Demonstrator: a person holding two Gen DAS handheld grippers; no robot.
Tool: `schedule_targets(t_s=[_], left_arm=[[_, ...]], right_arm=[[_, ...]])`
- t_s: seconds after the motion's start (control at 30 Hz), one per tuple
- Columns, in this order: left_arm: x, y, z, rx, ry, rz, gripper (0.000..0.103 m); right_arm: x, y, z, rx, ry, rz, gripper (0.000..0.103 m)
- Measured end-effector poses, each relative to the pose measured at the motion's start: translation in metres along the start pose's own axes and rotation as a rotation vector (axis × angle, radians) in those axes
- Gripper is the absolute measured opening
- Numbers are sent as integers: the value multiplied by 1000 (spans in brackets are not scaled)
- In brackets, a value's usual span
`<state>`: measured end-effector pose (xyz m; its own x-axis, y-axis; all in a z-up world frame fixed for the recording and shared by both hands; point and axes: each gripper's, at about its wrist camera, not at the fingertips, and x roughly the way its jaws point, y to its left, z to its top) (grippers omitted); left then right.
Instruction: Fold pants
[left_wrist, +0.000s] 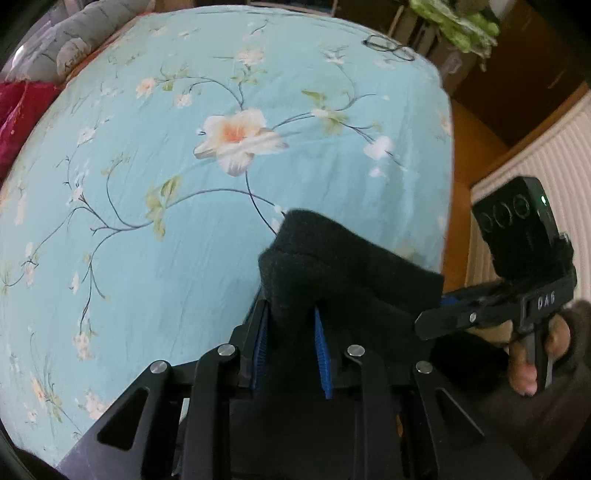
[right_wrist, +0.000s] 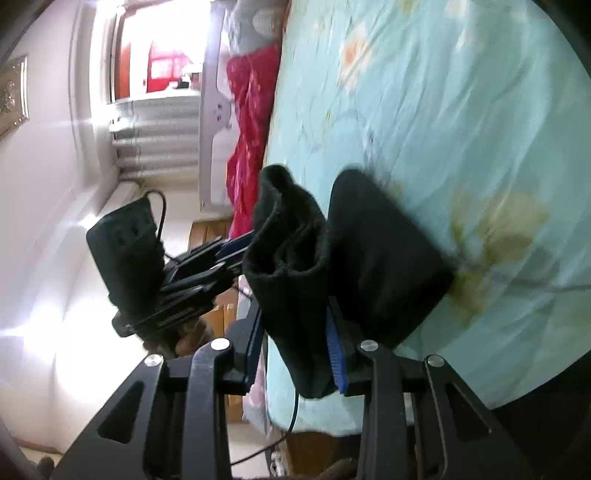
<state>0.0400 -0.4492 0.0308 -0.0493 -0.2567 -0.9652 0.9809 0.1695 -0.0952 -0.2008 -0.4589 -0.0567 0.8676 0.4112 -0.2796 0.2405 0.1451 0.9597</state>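
The black pants (left_wrist: 332, 266) are bunched in thick folds and held up over the light blue floral bed sheet (left_wrist: 147, 221). My left gripper (left_wrist: 291, 325) is shut on a fold of them between its blue pads. My right gripper (right_wrist: 295, 332) is shut on another bunch of the pants (right_wrist: 295, 258), with more fabric draped to its right. The right gripper also shows in the left wrist view (left_wrist: 432, 325) at the right edge of the pants, with a hand on its trigger. The left gripper shows in the right wrist view (right_wrist: 236, 251), touching the pants from the left.
Eyeglasses (left_wrist: 389, 46) lie near the bed's far right corner. A grey pillow (left_wrist: 81, 37) and a red cloth (left_wrist: 22, 110) sit at the far left. A white radiator (left_wrist: 546, 155) and an orange wooden floor (left_wrist: 476, 155) are to the right of the bed.
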Motion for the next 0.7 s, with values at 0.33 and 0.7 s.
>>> schedule_targets(t_s=[0.33, 0.7], left_arm=[[5, 6, 9, -85, 11, -25, 53], [42, -10, 27, -128, -13, 5, 55]], right_arm=[[-22, -18, 14, 16, -16, -52, 60], [2, 3, 28, -163, 11, -201, 27]])
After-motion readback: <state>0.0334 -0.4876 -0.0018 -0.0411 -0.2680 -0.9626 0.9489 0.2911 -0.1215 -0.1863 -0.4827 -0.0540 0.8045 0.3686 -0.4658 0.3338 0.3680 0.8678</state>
